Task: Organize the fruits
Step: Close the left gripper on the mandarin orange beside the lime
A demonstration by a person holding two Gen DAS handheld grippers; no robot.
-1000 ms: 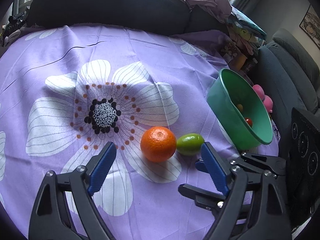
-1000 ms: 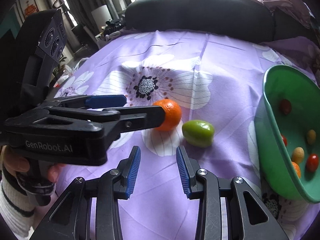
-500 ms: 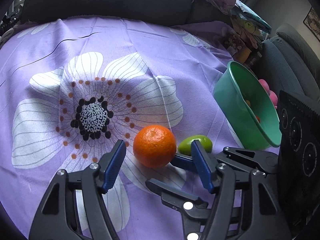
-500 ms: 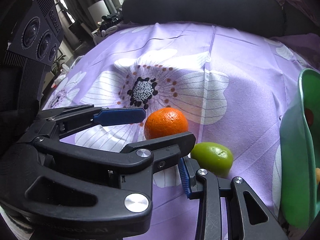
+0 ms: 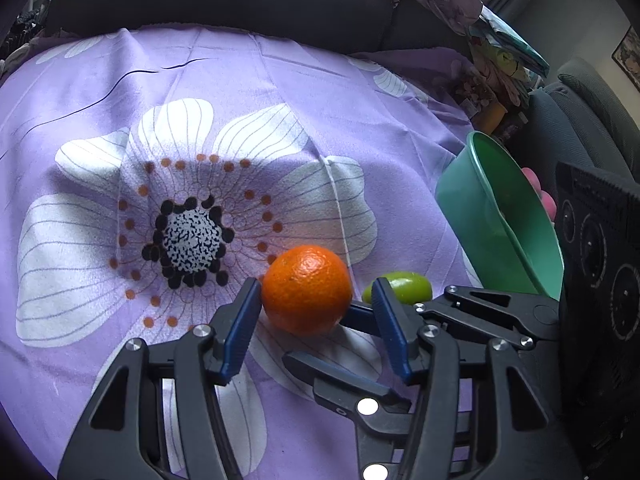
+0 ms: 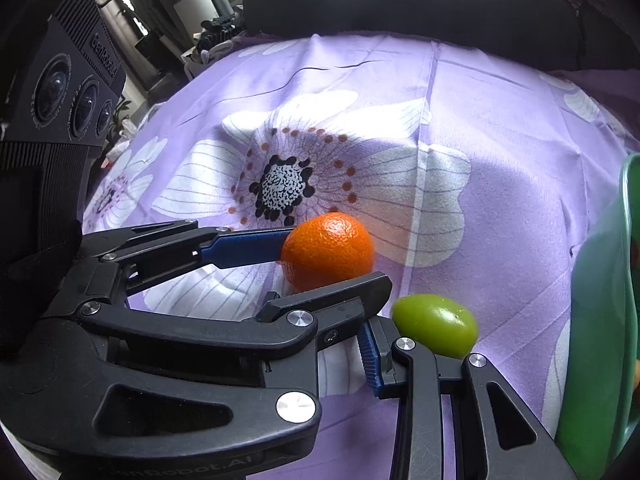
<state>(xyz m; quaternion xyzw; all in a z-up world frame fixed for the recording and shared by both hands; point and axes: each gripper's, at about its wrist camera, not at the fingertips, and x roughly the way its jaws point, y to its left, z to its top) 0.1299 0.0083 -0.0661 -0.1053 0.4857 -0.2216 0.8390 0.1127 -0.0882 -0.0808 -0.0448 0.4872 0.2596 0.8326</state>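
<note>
Two fruits: glossy dimpled orange (image 5: 307, 289) between parted left hand-held gripper (image 5: 316, 300) fingers; smooth green fruit (image 6: 436, 325) beside

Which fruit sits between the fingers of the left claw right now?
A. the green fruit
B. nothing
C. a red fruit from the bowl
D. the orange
D: the left claw is open with its blue pads on either side of the orange; the green fruit lies outside it on the cloth.
</note>
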